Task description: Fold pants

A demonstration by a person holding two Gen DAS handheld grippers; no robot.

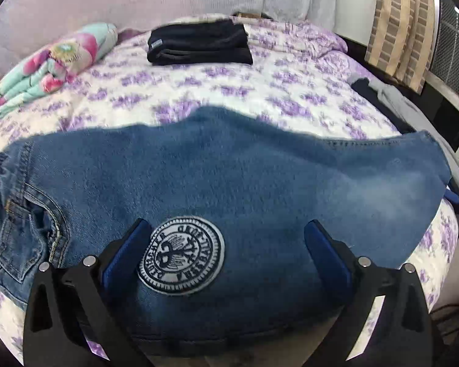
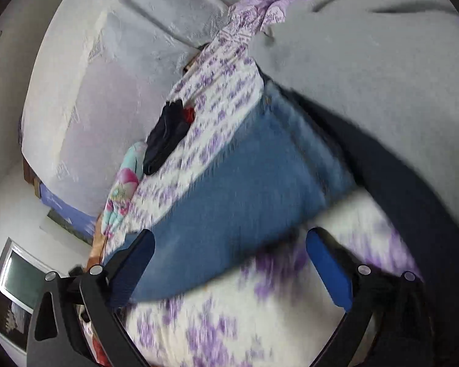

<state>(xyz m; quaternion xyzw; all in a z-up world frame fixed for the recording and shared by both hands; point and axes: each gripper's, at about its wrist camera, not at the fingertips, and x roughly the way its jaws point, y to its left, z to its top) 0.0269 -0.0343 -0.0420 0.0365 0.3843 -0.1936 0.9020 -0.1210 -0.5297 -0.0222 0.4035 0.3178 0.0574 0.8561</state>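
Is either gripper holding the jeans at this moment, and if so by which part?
Neither. The left gripper is open above the jeans near the round patch; the right gripper is open, gripping nothing.

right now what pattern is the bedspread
White with purple flowers, the bedspread shows best in the left wrist view.

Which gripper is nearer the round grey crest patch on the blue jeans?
Left. The left gripper straddles the patch, jaws open. The right gripper hovers open at the jeans' edge.
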